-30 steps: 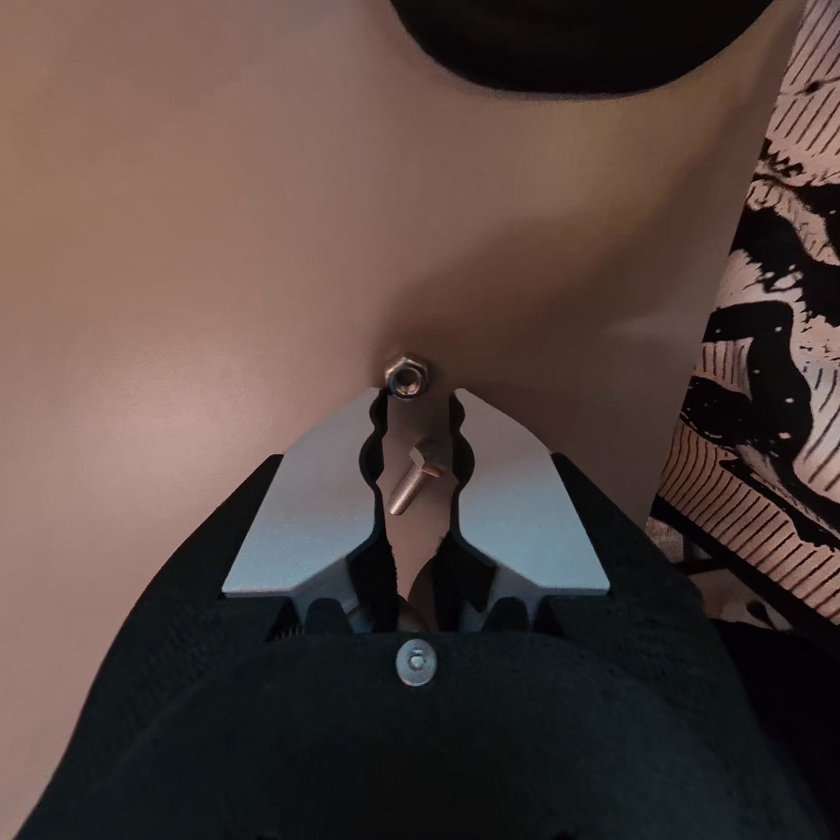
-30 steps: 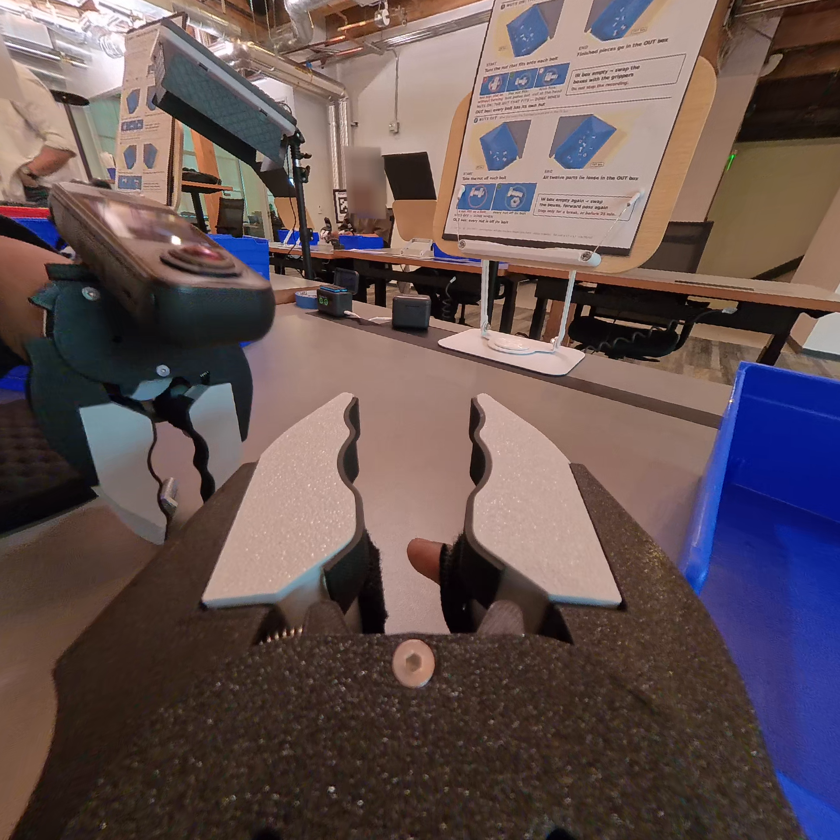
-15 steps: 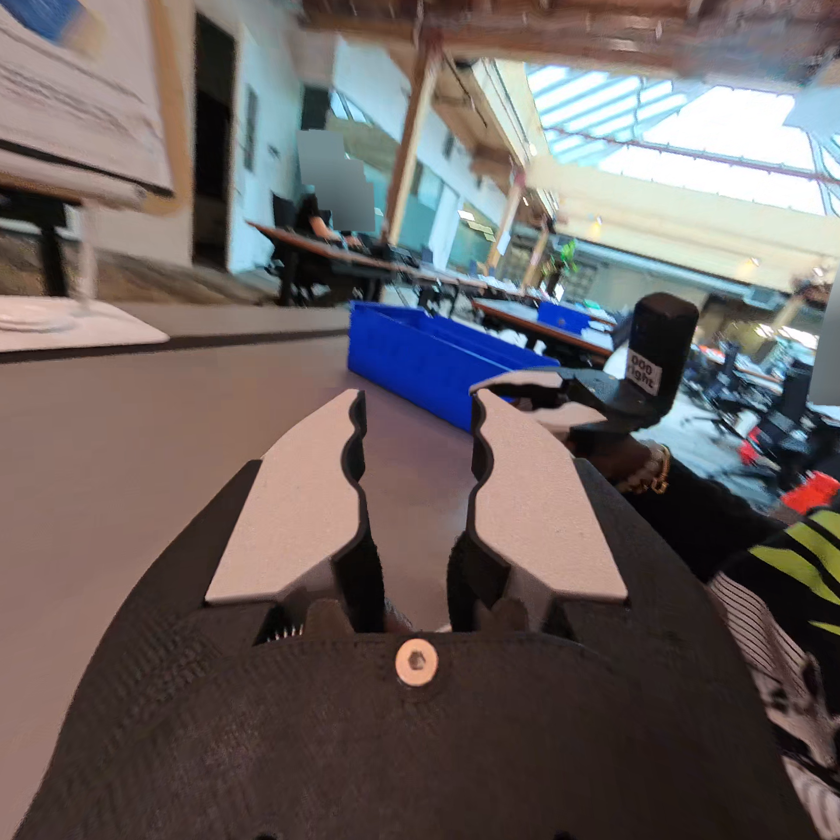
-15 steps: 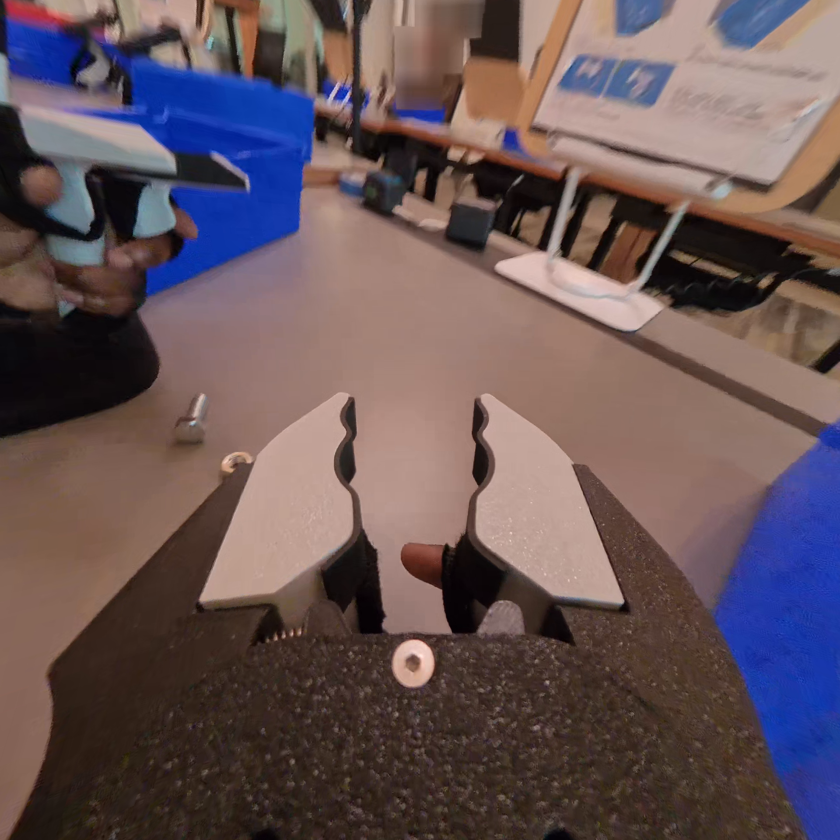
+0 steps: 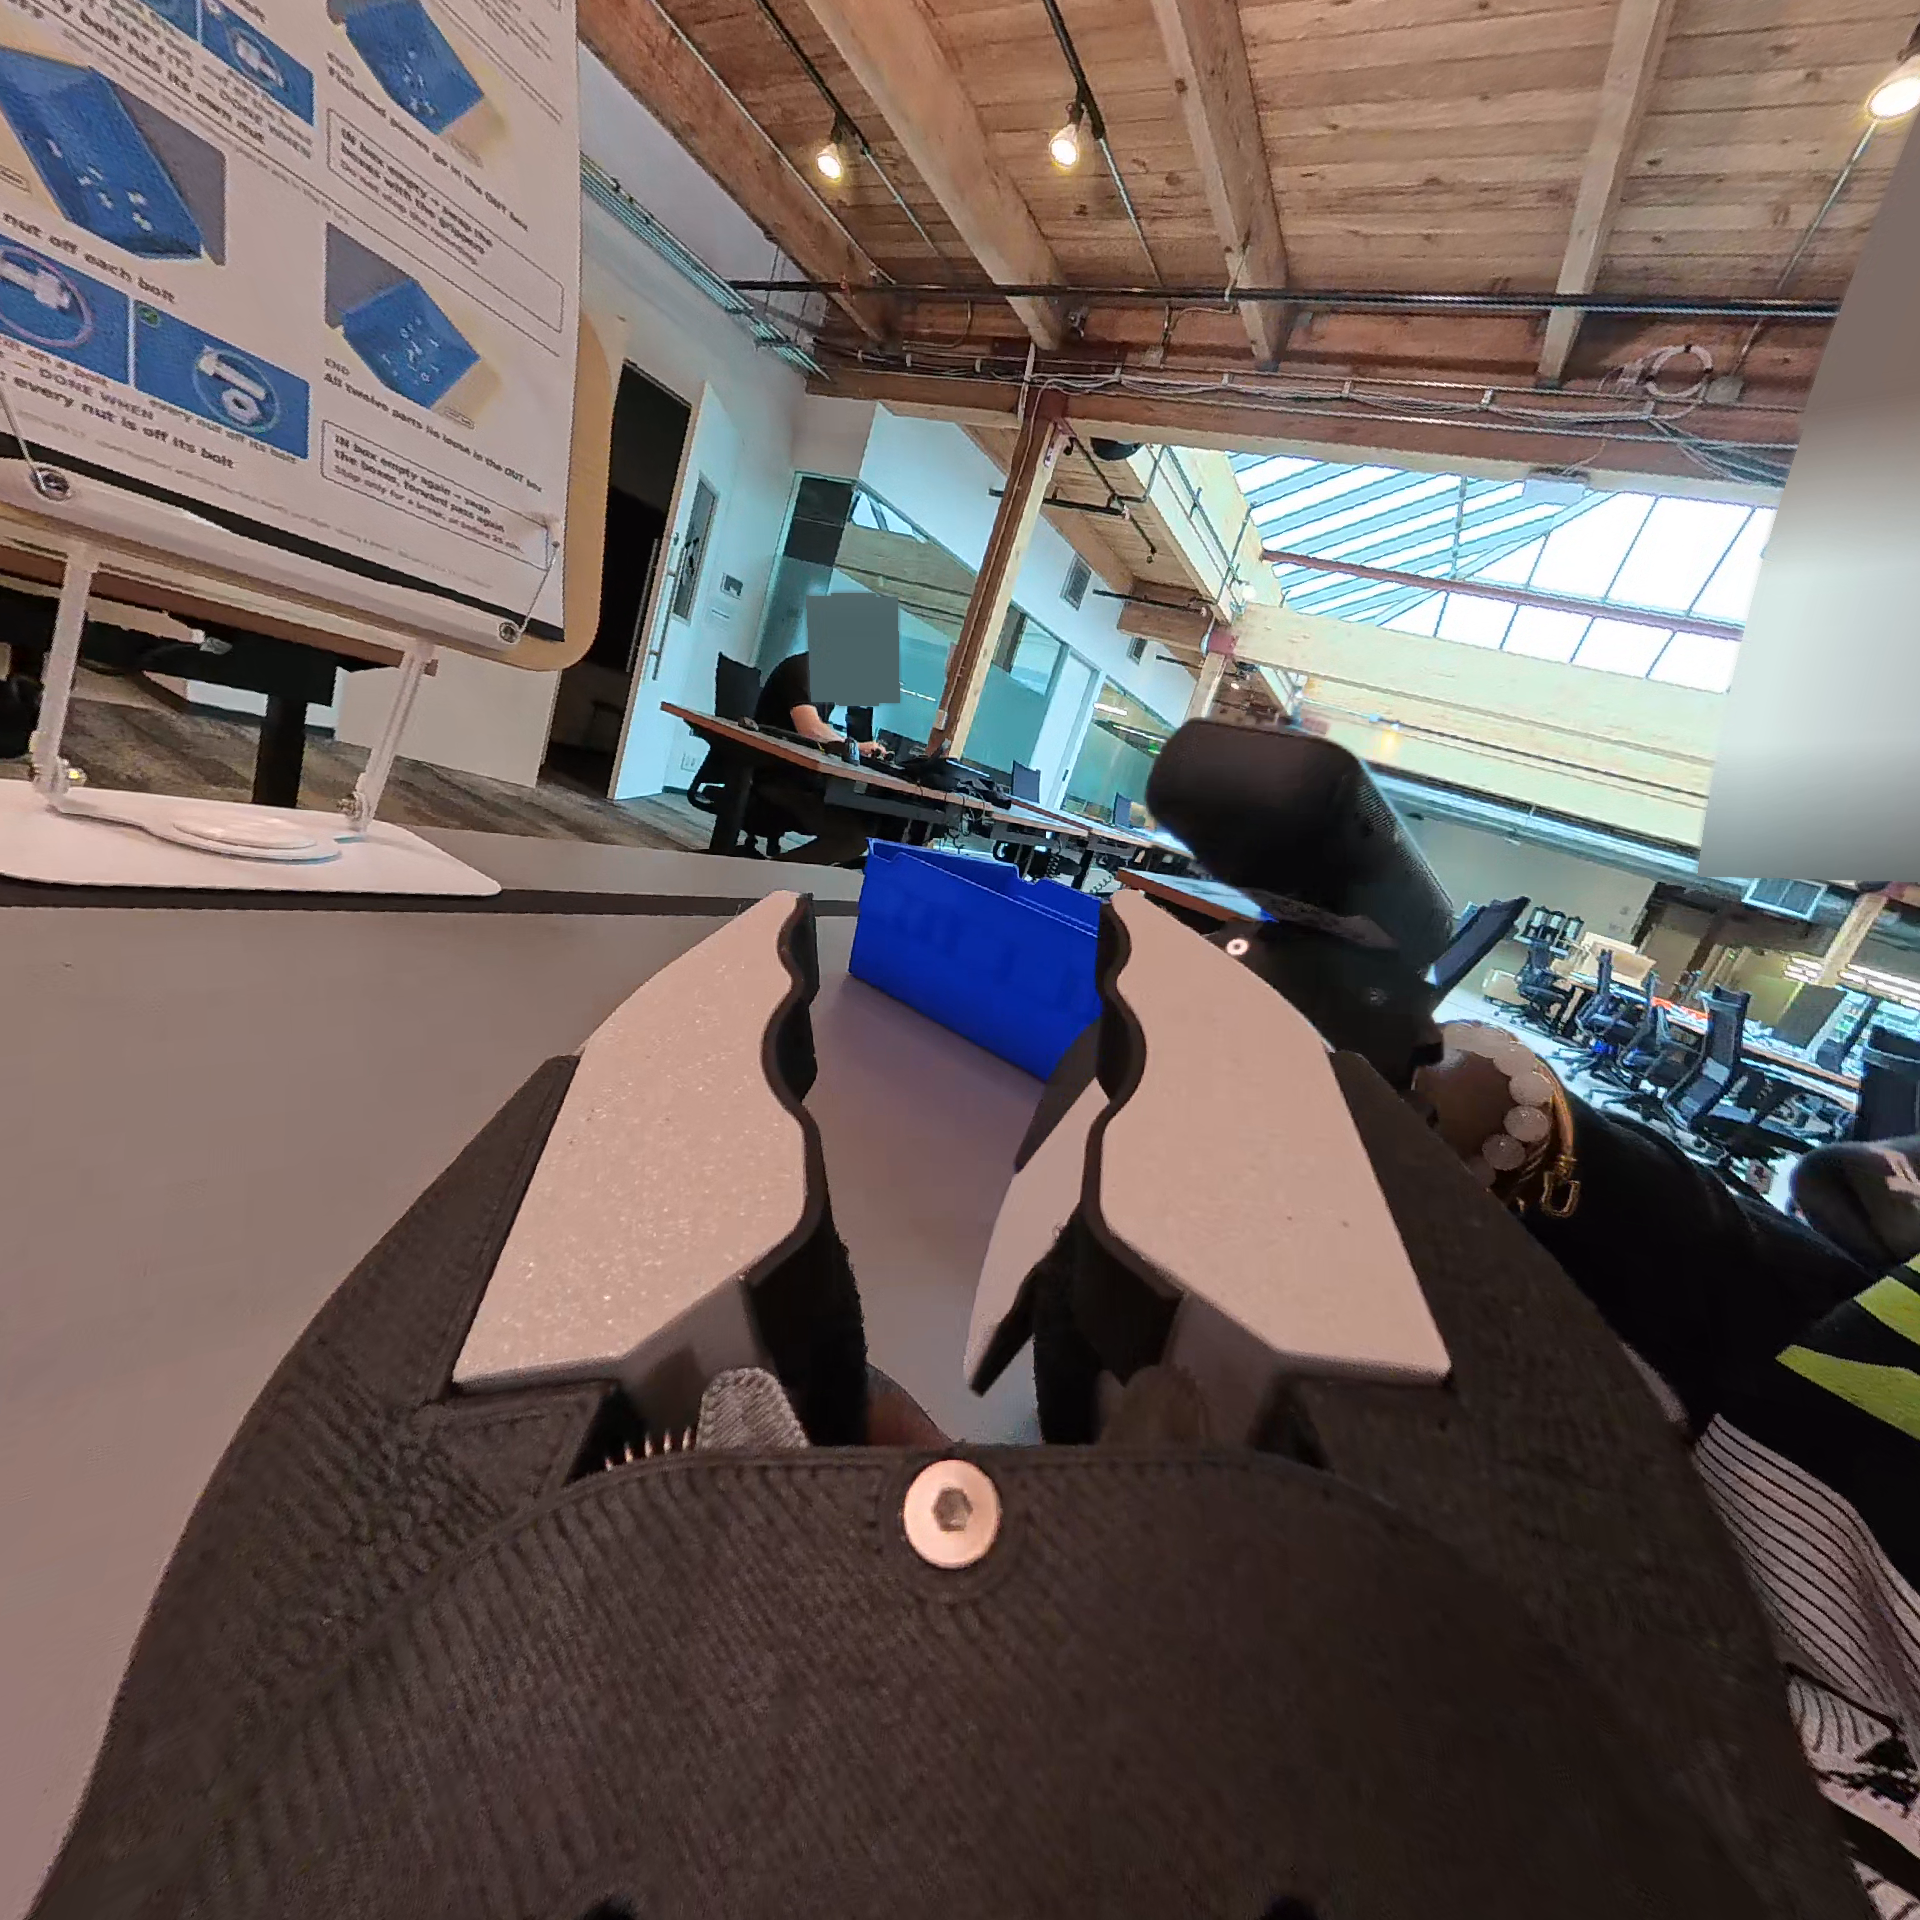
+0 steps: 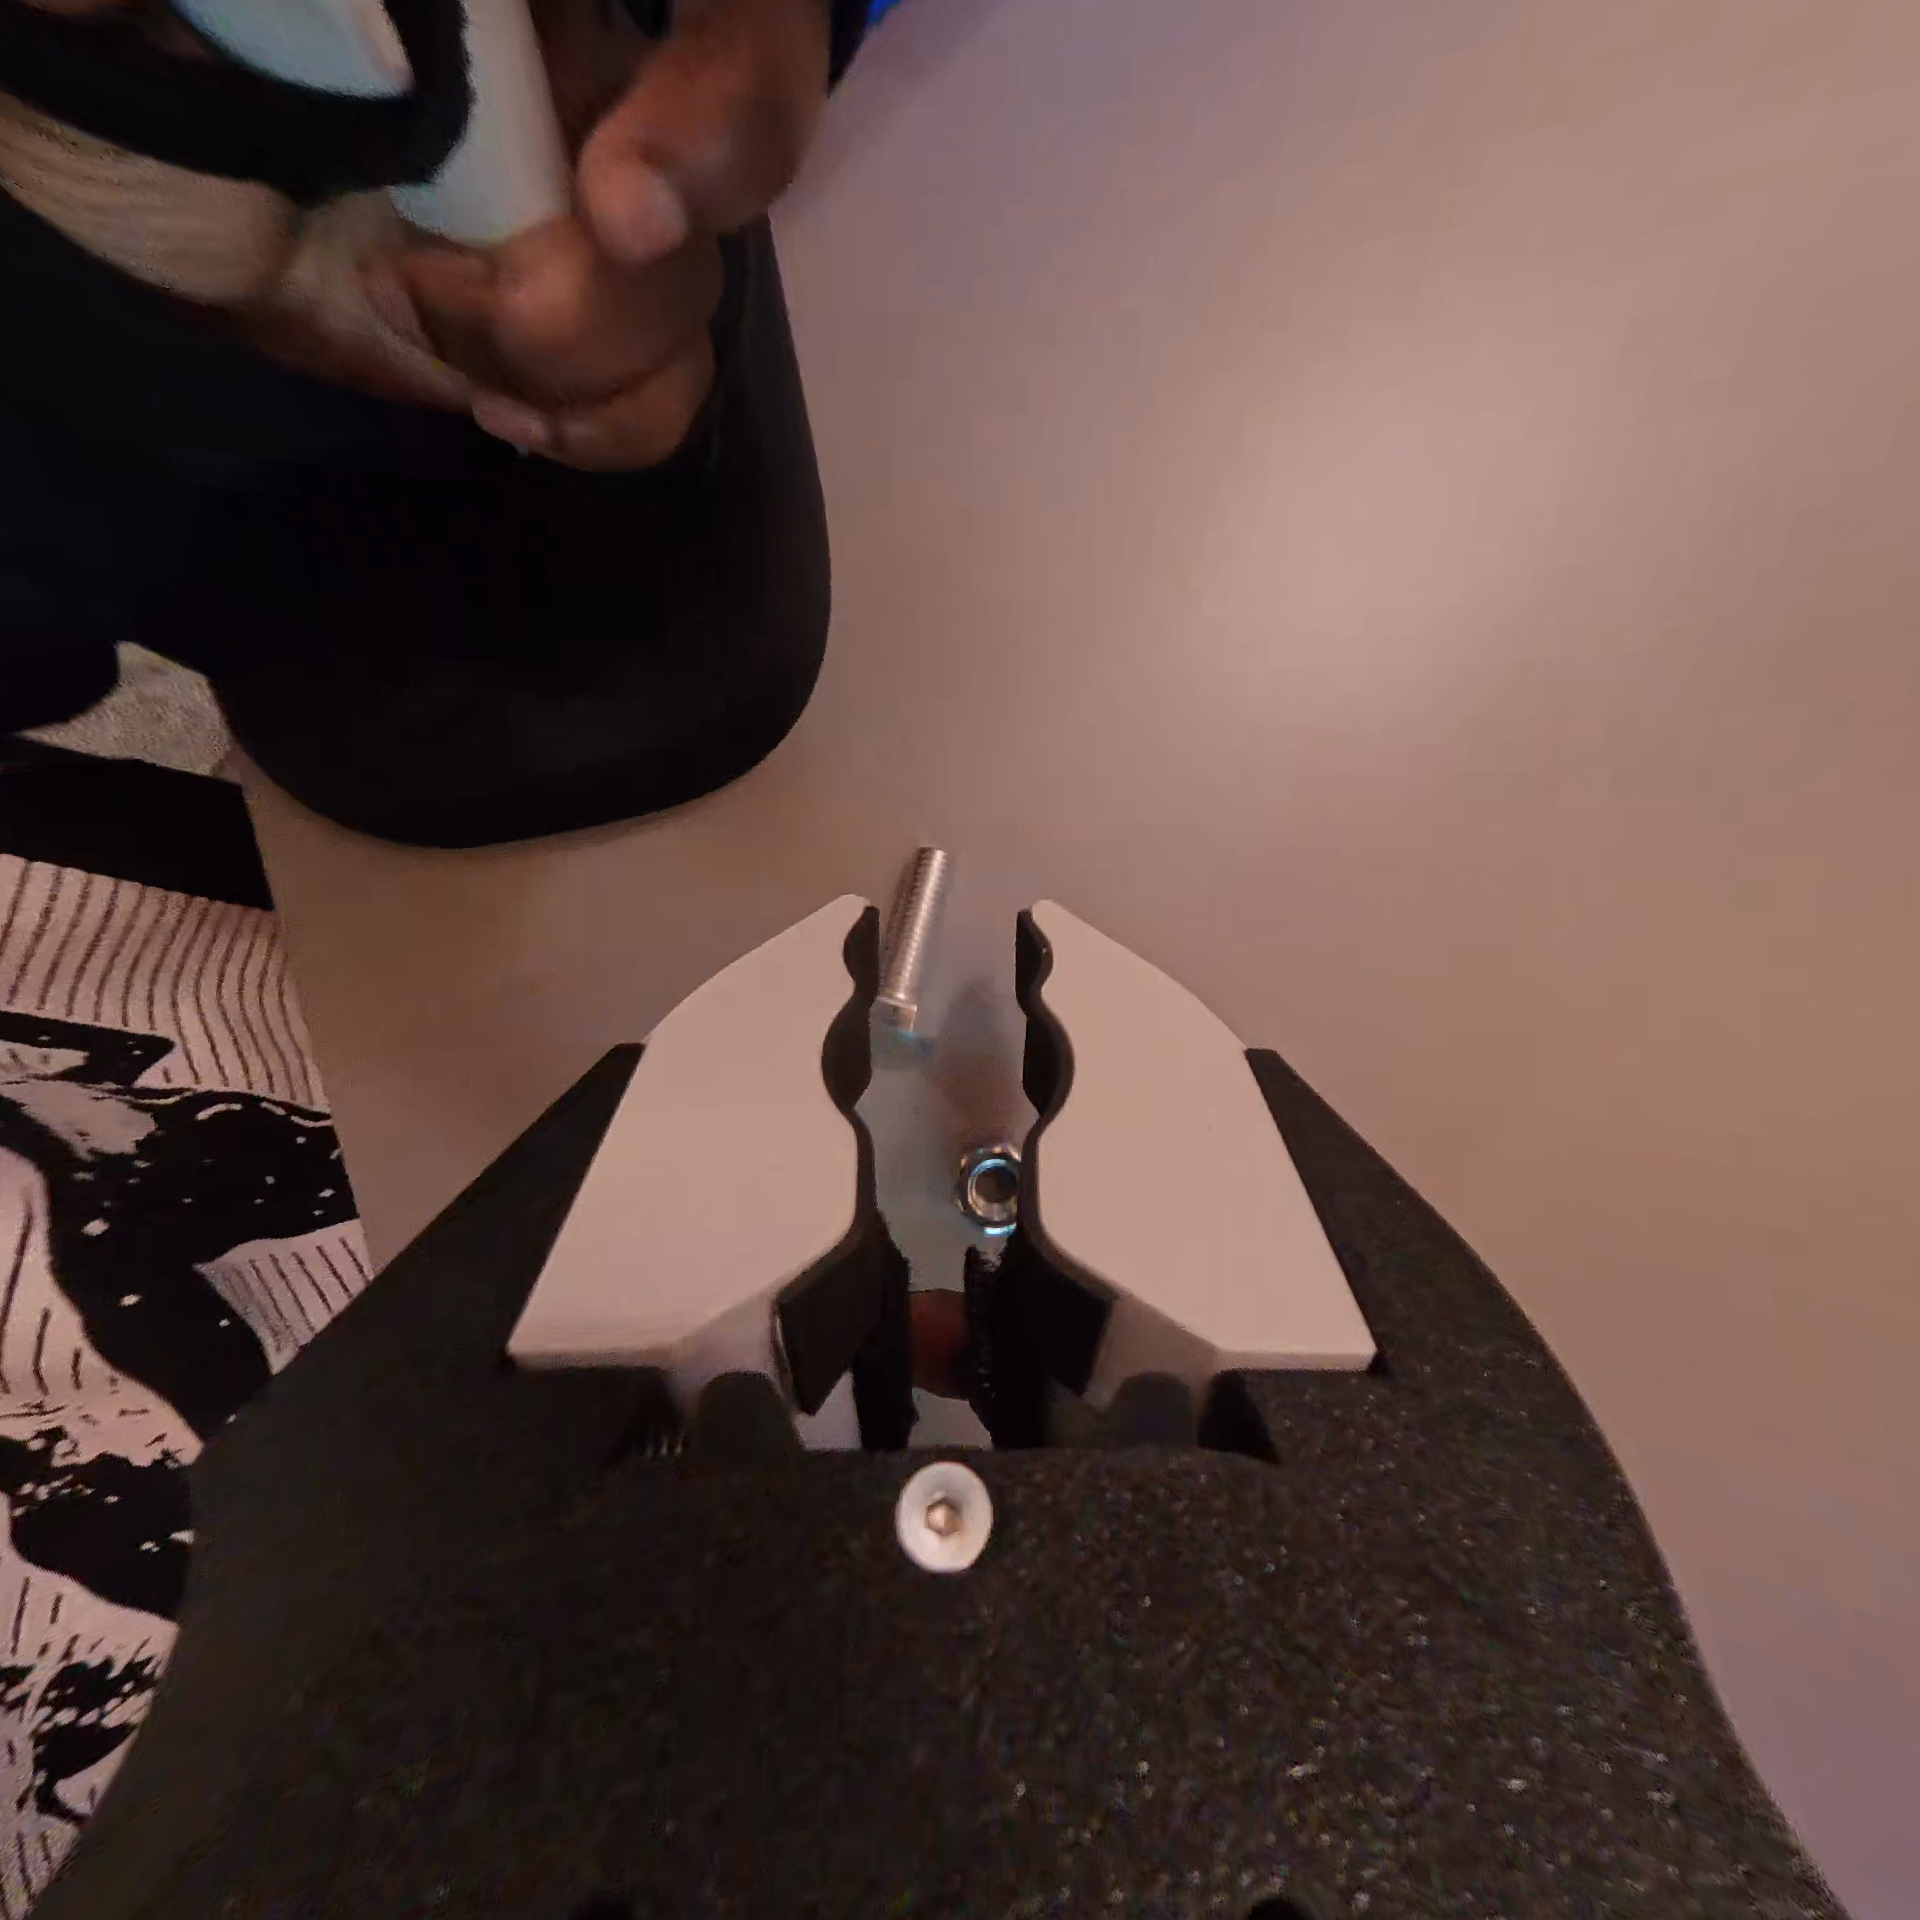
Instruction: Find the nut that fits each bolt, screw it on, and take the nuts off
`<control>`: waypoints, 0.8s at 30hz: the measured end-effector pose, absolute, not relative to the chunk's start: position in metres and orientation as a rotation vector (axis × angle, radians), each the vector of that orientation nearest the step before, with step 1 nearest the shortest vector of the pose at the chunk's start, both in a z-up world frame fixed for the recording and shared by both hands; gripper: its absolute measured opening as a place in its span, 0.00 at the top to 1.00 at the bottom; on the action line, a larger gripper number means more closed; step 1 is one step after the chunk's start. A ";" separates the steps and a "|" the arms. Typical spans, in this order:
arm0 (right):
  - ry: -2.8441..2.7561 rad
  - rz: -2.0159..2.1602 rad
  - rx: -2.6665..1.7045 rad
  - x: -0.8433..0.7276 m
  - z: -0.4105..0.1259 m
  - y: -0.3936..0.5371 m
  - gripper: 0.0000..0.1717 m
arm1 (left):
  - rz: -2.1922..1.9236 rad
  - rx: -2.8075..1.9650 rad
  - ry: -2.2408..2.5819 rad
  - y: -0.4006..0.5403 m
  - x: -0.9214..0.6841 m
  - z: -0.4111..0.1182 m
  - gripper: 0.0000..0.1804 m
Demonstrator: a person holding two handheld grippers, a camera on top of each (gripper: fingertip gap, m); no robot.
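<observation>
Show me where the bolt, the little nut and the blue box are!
bolt point(image 6: 914, 940): right wrist view, on its threaded shaft.
nut point(image 6: 987, 1187): right wrist view, on its ring.
blue box point(image 5: 971, 977): left wrist view, on its side wall.

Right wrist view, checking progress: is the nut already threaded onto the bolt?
No: the nut lies apart on the table, loose from the bolt.

A silver bolt and separate nut lie on the table.
</observation>
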State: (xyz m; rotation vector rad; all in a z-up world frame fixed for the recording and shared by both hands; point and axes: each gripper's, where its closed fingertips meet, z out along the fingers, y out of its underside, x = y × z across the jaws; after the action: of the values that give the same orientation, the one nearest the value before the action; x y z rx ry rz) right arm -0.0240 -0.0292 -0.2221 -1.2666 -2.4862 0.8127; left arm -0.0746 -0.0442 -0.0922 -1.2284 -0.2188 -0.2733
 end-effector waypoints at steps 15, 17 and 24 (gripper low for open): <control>-2.062 1.286 -1.381 -0.041 -0.177 -0.009 0.94 | -0.277 -1.256 -0.212 -0.042 -0.072 -0.096 0.71; -1.866 1.522 -1.343 -0.041 -0.145 -0.001 0.94 | -0.291 -1.307 -0.183 -0.037 -0.066 -0.100 0.71; -1.703 1.688 -1.126 -0.026 -0.099 0.003 0.94 | -0.075 -1.658 0.128 -0.004 -0.019 -0.134 0.72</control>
State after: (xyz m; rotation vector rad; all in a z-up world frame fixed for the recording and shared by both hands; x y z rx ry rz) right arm -0.0256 0.0027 -0.0994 -1.1265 -1.7035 1.6876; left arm -0.0192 -0.0037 -0.1342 -1.6585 0.1275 -0.0754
